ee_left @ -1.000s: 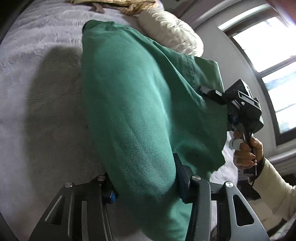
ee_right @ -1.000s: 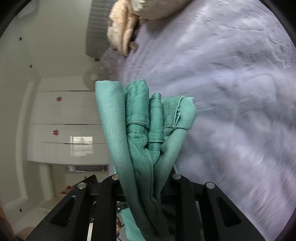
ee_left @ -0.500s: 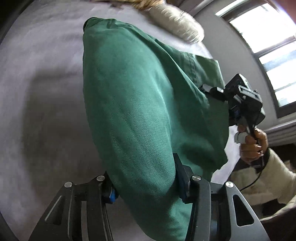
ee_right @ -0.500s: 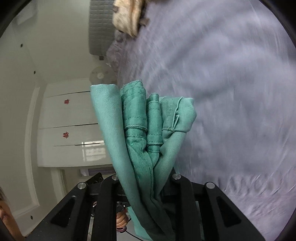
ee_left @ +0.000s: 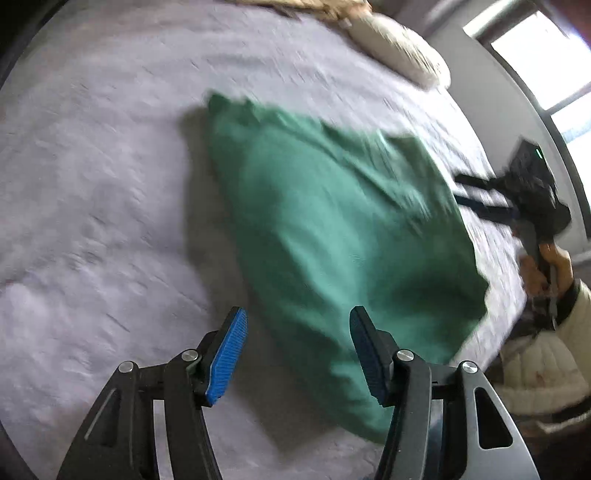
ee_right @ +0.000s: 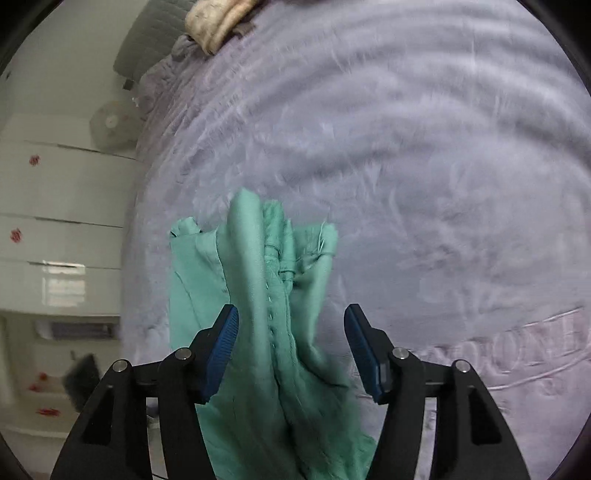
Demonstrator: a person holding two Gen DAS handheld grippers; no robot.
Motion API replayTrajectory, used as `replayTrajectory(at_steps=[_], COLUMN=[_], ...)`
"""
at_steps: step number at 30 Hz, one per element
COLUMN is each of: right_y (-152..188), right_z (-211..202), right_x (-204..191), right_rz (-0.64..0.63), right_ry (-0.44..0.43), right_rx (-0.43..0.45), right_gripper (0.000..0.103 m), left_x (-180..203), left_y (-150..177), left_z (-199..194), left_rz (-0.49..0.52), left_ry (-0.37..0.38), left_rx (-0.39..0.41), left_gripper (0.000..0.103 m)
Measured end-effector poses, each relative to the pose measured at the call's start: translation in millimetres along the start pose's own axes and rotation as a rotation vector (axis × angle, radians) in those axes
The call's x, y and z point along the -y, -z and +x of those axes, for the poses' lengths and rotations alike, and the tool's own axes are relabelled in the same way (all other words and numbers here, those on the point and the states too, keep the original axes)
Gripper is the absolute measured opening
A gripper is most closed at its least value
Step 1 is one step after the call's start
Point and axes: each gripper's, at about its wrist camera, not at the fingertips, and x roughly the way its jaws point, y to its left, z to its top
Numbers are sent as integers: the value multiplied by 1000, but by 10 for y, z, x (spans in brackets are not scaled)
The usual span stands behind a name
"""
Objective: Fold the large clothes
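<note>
A large green garment lies folded and blurred on the grey bedspread in the left wrist view. My left gripper is open, its blue pads apart over the garment's near edge. In the right wrist view my right gripper is open too, with a bunched end of the green garment loose between its pads. The right gripper also shows in the left wrist view, at the garment's far right edge.
A cream pillow and a tan blanket lie at the head of the bed. A window is on the right wall. White drawers and a fan stand beyond the bed's left edge.
Both grippers have opened and let go of the green garment. The garment, held up before, has dropped onto the bedspread.
</note>
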Motion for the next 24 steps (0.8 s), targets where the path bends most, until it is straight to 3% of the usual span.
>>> replayTrajectory(at_steps=[2, 3, 4, 5, 6, 9, 11, 13, 19, 20, 22, 24], right_y=[-51, -107, -121, -153, -148, -210, -200, -190, 22, 91, 267, 430], right_z=[4, 89, 156, 227, 265, 485, 571, 535, 82, -4, -162, -267], right_x=[-75, -139, -143, -106, -126, 58, 234, 345, 287, 242, 137, 62], right_rz=[-40, -64, -85, -112, -130, -113, -67, -26, -26, -40, -74, -106], right_ry=[-23, -25, -22, 21, 63, 135, 107, 57, 37, 28, 19, 28], right_rx=[-4, -16, -29, -47, -51, -73, -86, -88, -97, -105, -129, -146], right_gripper=[64, 57, 30, 17, 14, 14, 15, 18, 28, 31, 50, 52], left_x=[-9, -44, 118, 132, 105, 131, 138, 76, 157, 203, 348, 481], left_y=[-183, -274, -399, -438, -477, -530, -525, -454, -214, -137, -68, 60], left_z=[55, 126, 282, 401, 507, 804, 855, 836, 443, 356, 303, 245], left_rz=[-36, -69, -88, -107, -118, -115, -111, -115, -100, -98, -90, -77], left_ry=[-52, -71, -77, -92, -120, -170, -219, -225, -275, -260, -243, -222], left_rx=[48, 69, 79, 84, 80, 65, 84, 78, 63, 61, 53, 44], left_gripper=[60, 60, 60, 60, 60, 62, 86, 86, 86, 86, 86, 86])
